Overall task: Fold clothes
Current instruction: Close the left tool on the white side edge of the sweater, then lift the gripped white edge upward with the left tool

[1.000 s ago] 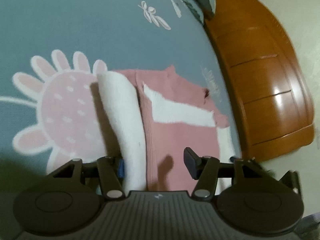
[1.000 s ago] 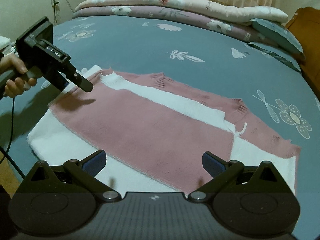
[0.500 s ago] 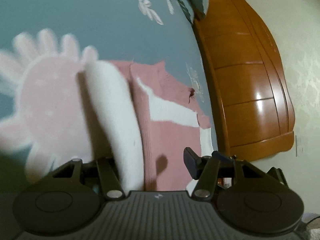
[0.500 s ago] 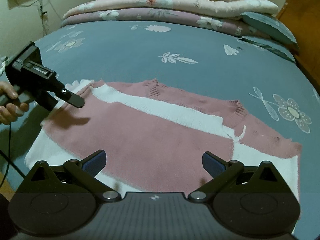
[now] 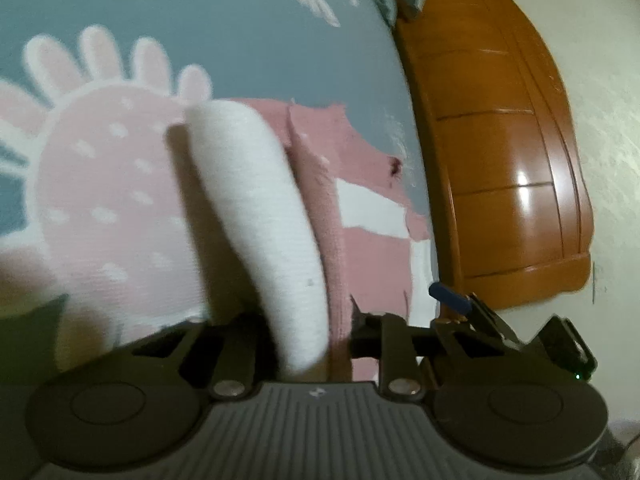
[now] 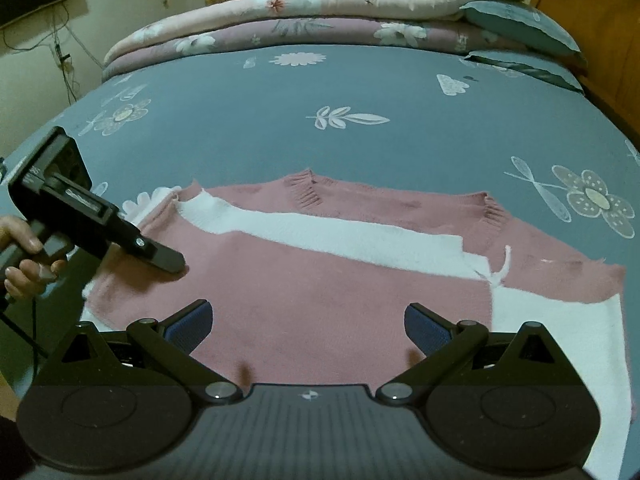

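A pink and white knit sweater (image 6: 332, 296) lies spread flat across the blue floral bed sheet (image 6: 320, 136). A hand holds my left gripper (image 6: 170, 260) at the sweater's left end. In the left wrist view, its jaws (image 5: 312, 324) stand narrowly apart, pinching a thick white fold (image 5: 272, 216) and the pink layer beside it. The cloth hides both of its fingertips. My right gripper (image 6: 308, 320) hovers over the sweater's near edge, open, with only flat pink knit seen between its blue pads.
Folded quilts (image 6: 320, 12) and pillows (image 6: 520, 28) are stacked along the far side of the bed. A wooden bed frame (image 5: 500, 160) rises at the right. The sheet beyond the sweater is bare.
My left gripper has dropped onto the sweater's left end and its jaws have narrowed on the white and pink fold. The right gripper stays open, drawn back a little.
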Action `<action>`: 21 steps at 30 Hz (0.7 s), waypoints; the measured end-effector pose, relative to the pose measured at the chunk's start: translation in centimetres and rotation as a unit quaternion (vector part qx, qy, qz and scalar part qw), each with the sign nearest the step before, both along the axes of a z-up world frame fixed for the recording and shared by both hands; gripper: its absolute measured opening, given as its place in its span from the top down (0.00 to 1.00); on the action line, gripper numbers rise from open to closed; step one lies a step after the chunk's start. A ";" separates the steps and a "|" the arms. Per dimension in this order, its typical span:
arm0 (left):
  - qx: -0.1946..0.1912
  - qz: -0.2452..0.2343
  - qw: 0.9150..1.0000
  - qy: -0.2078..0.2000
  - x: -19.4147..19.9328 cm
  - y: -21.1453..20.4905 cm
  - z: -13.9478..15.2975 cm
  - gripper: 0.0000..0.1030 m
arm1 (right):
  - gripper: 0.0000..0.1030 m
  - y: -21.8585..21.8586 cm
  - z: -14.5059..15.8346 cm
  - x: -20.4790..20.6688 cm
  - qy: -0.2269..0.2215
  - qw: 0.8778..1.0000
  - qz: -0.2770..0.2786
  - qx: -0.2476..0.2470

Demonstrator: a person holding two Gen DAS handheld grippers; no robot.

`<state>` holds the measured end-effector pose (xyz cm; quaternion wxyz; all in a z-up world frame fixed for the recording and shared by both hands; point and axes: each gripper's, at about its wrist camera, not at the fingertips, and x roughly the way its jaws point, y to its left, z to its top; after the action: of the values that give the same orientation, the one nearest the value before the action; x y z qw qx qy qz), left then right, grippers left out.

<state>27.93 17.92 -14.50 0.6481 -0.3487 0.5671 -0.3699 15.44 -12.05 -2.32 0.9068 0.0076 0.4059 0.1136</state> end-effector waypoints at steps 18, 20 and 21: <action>0.096 0.008 0.994 -0.053 -1.0 -1.5 5.7 0.82 | 0.00 -2.8 -1.5 1.5 0.045 0.987 -0.093 0.120; 0.095 0.009 0.994 -0.052 -1.0 -1.5 5.8 0.82 | 0.00 -2.7 -1.6 1.4 0.042 0.985 -0.095 0.137; 0.094 0.010 0.994 -0.052 -1.1 -1.5 5.9 0.82 | 0.00 -2.6 -1.6 1.4 0.040 0.985 -0.095 0.140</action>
<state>26.84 16.45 -8.62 0.7103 -0.2718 0.5615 -0.3260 16.82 -14.67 -3.90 0.8865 0.1773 0.4195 0.0819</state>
